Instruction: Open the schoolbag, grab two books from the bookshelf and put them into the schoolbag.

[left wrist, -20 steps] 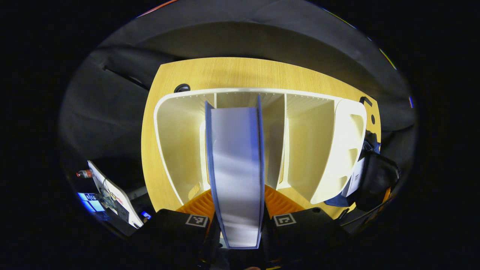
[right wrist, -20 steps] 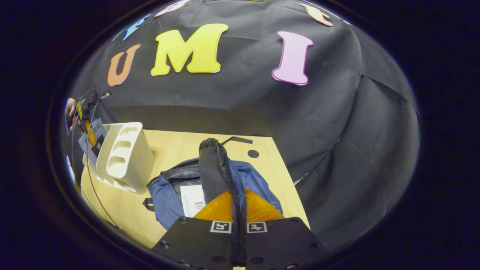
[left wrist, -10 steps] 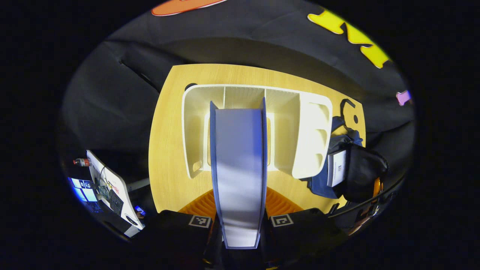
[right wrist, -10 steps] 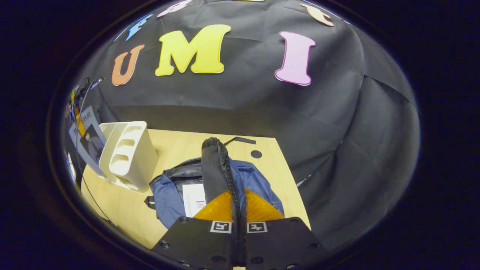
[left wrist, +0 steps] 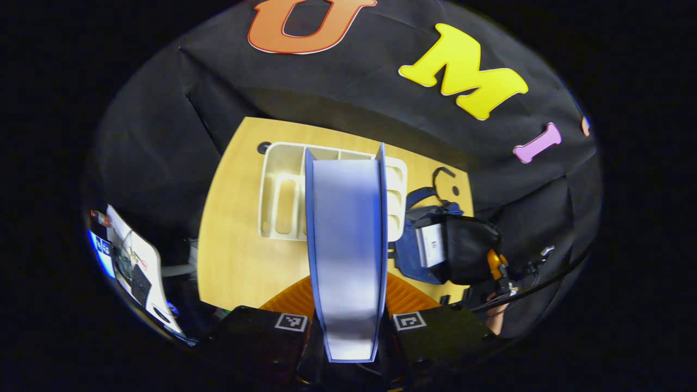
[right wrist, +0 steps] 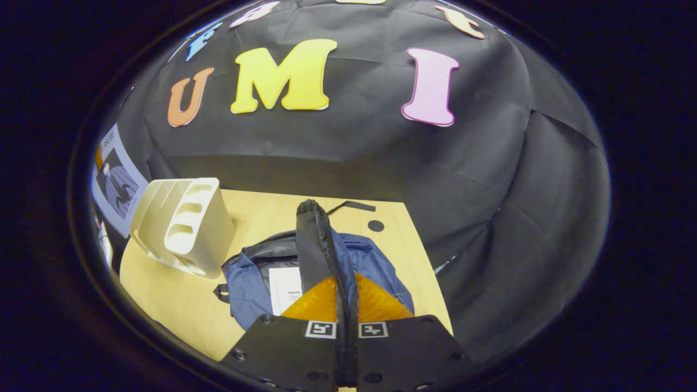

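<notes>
Now carrying book [left wrist: 348,256], pinched edge-on in left gripper [left wrist: 348,326], high above bookshelf [left wrist: 280,196]. Right gripper [right wrist: 347,326] clamped on flap [right wrist: 313,245], holding schoolbag [right wrist: 375,267] open on table [right wrist: 174,294]. Best to swing right, drop spine-first beside the white paper [right wrist: 286,288] inside.

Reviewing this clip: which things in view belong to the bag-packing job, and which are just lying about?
Part of the job:
- book, clamped in the left gripper
- bookshelf, white, on the table
- schoolbag, blue, mouth open, something white inside
- schoolbag flap, pinched and held up by the right gripper

Just lying about:
- board with cables and a screen, off the table's edge
</notes>
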`<state>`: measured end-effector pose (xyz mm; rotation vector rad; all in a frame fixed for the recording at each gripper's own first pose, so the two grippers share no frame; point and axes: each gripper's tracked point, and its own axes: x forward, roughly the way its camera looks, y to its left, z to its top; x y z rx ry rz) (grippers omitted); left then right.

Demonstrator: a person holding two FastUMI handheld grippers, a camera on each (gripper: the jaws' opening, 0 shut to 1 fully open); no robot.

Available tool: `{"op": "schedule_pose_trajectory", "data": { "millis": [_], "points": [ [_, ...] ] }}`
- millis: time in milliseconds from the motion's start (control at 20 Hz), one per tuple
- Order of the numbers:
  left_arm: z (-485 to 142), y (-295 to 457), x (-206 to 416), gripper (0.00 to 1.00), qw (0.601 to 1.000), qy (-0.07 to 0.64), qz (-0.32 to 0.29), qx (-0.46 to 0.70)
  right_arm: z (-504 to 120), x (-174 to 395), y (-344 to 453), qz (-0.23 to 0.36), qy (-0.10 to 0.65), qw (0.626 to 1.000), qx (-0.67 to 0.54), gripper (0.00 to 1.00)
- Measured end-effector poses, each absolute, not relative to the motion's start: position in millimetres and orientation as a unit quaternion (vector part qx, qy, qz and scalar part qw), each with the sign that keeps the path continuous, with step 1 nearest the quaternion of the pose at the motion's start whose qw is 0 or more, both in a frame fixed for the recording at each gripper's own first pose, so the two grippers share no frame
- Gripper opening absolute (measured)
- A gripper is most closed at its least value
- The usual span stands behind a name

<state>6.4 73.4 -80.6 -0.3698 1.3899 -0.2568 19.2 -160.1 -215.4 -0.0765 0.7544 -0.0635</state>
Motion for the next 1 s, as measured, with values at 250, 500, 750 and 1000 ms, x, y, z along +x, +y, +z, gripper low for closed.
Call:
{"op": "schedule_pose_trajectory", "data": {
  "millis": [250,500,750,1000],
  "points": [
    [-65,19,4,0.43,0.737,0.594,-0.192,-0.259,-215,16,-165,-0.031,0.369,0.928,-0.040,0.00],
    [-82,-43,1,0.43,0.737,0.560,-0.244,-0.290,-218,16,-166,-0.028,0.373,0.926,-0.039,0.00],
    [-129,-119,-10,0.43,0.729,0.546,-0.259,-0.320,-219,18,-175,-0.034,0.374,0.926,-0.039,0.00],
    [-191,-174,-26,0.43,0.709,0.562,-0.252,-0.343,-219,18,-181,-0.035,0.376,0.925,-0.037,0.00]
  ]
}}
